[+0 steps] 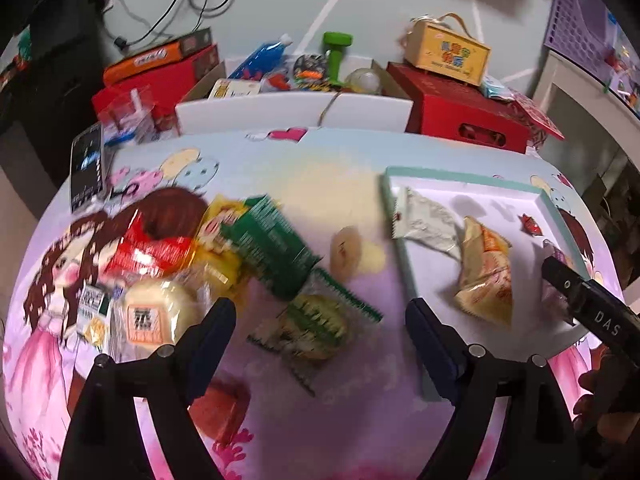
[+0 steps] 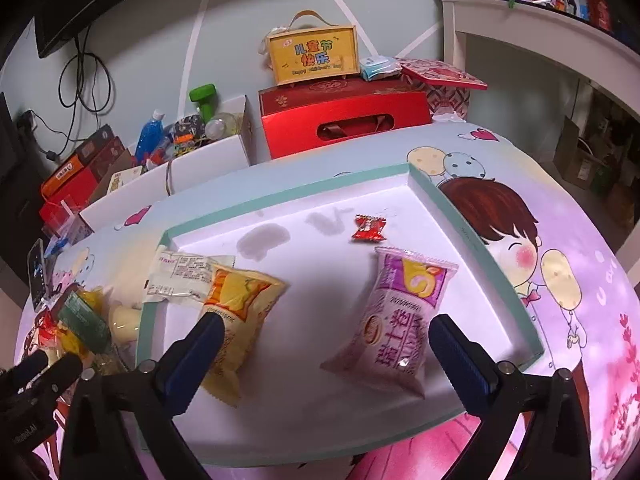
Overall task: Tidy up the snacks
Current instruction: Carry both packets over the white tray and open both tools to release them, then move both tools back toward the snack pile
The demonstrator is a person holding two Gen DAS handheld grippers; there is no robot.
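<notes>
My left gripper point(image 1: 320, 320) hangs open over a clear, green-edged pastry packet point(image 1: 316, 324) lying on the table, without touching it. A heap of snack packets point(image 1: 180, 272) lies to its left, with a green packet point(image 1: 272, 248) on top and a round yellow cake point(image 1: 344, 254) beside it. My right gripper point(image 2: 330, 336) stands wide open above the teal-rimmed white tray point(image 2: 472, 248). A purple packet point(image 2: 396, 320) lies loose between its fingers. The tray also holds an orange-yellow packet point(image 2: 240, 312) and a red candy point(image 2: 368, 228). A white packet point(image 2: 184, 276) overlaps the tray's rim.
Behind the table stand a red gift box point(image 2: 344, 120), a yellow handled box point(image 2: 312, 54) on top of it, and a white carton of bottles point(image 1: 296, 76). A phone point(image 1: 86, 168) lies at the table's left edge. A white shelf point(image 2: 540, 40) rises on the right.
</notes>
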